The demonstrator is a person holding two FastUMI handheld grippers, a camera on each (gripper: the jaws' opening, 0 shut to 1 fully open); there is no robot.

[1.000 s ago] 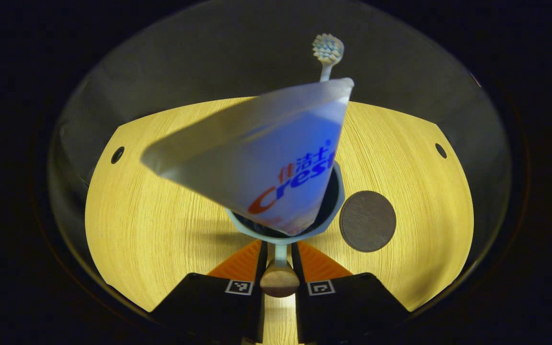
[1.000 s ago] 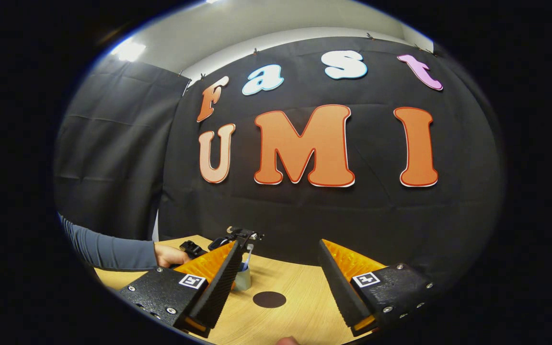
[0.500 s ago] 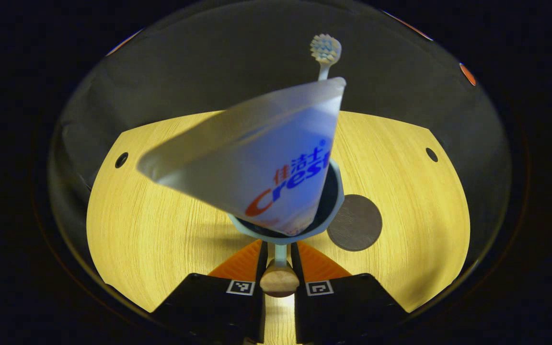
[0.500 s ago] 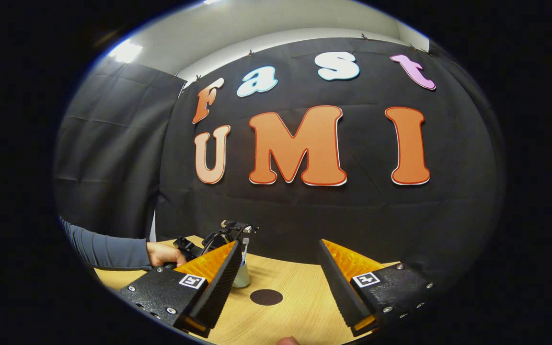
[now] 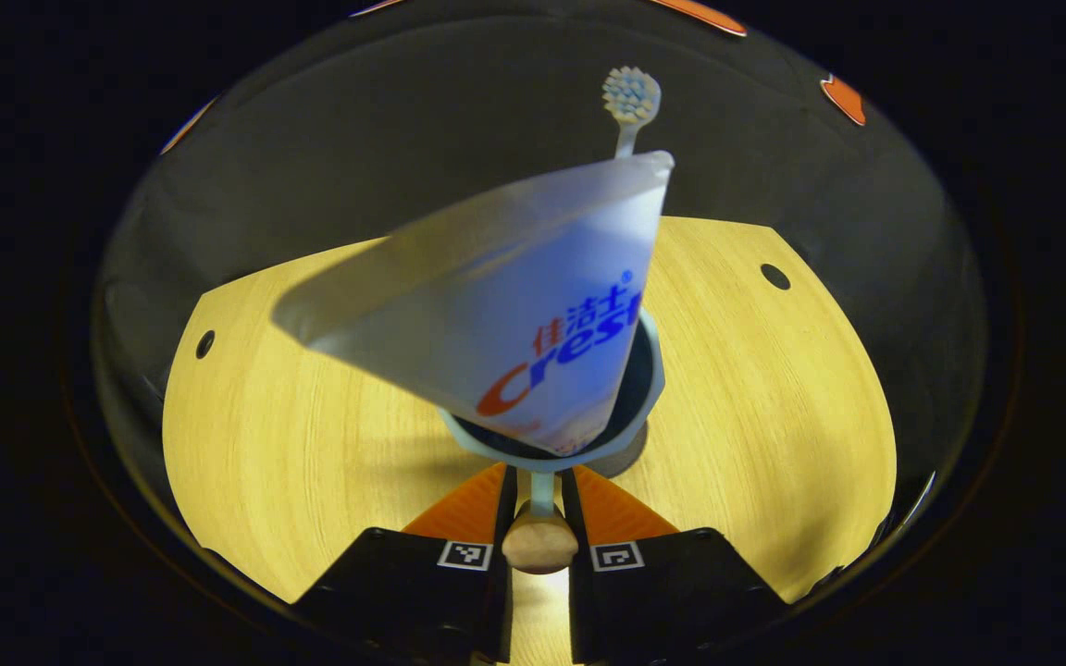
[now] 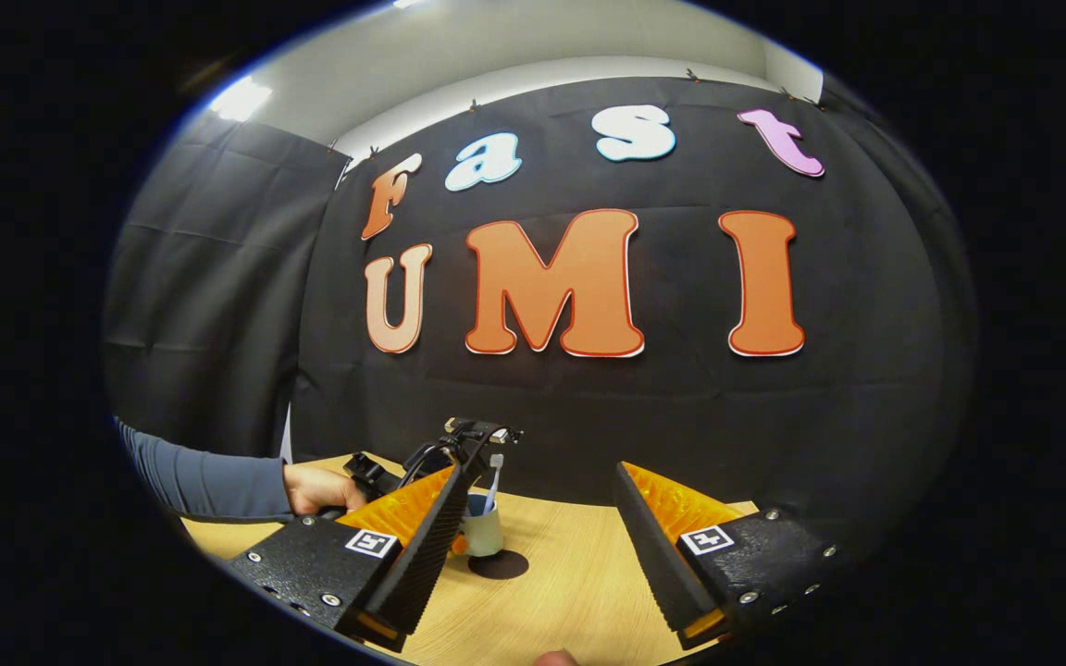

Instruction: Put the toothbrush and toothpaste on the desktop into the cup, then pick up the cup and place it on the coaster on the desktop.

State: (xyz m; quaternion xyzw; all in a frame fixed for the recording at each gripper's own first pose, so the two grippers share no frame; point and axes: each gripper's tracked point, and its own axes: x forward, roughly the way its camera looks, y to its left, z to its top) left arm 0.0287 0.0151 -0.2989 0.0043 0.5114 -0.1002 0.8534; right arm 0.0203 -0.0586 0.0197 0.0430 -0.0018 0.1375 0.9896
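A light wood-grain tabletop (image 5: pixel 774 388) with small dark round holes (image 5: pixel 774 276) near its far corners stands before black cloth walls (image 6: pixel 218 305). Above the cloth, a pale wall (image 6: pixel 496 46) and a bright ceiling light (image 6: pixel 241 97).

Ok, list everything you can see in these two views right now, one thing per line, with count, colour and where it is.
cup: one, pale blue-grey, held by its handle over the coaster
toothpaste tube: one, white and blue, standing tilted in the cup
toothbrush: one, pale, standing in the cup, head up behind the tube
coaster: one, dark brown, round, on the desktop under the cup
desktop: one, light wood grain, with small dark holes near its far corners
person's sleeve: one, grey-blue, at the left of the right gripper view
person's hand: one, holding the left hand-held gripper
left hand-held gripper: one, shut on the cup's handle
right hand-held gripper: one, open, holding nothing
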